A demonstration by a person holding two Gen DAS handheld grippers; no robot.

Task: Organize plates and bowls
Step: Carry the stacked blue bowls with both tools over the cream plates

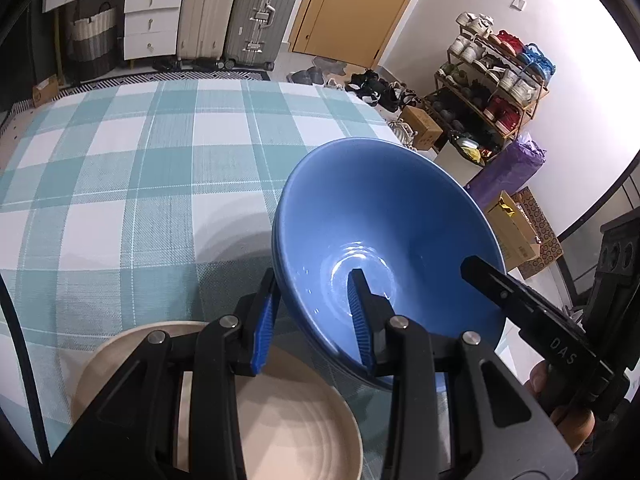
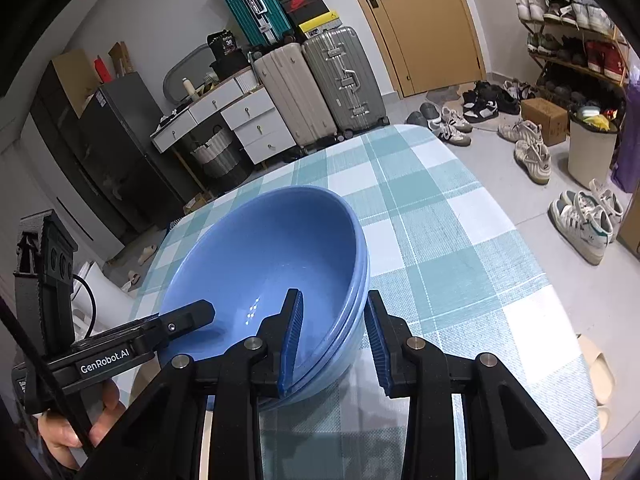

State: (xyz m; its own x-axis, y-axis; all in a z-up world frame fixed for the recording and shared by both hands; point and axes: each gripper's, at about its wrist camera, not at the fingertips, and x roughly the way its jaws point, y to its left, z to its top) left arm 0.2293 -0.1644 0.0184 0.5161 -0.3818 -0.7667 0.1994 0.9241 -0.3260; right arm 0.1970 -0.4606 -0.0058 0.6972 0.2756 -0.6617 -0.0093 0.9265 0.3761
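A stack of blue bowls (image 1: 384, 220) is held tilted above the checked tablecloth (image 1: 140, 168). My left gripper (image 1: 310, 320) straddles its near rim, one finger outside and one inside, with the pads close on the wall. My right gripper (image 2: 332, 344) straddles the opposite rim of the blue bowls (image 2: 260, 264) the same way. A beige plate (image 1: 288, 420) lies on the cloth under my left gripper. The right gripper also shows in the left wrist view (image 1: 480, 276), and the left gripper in the right wrist view (image 2: 200, 312).
The table edge (image 2: 540, 280) runs along the right, with shoes (image 2: 580, 220) on the floor beyond. Suitcases (image 1: 240, 12) and white drawers (image 1: 148, 20) stand behind the table. A shoe rack (image 1: 488, 92) and cardboard boxes (image 1: 516, 228) stand to the right.
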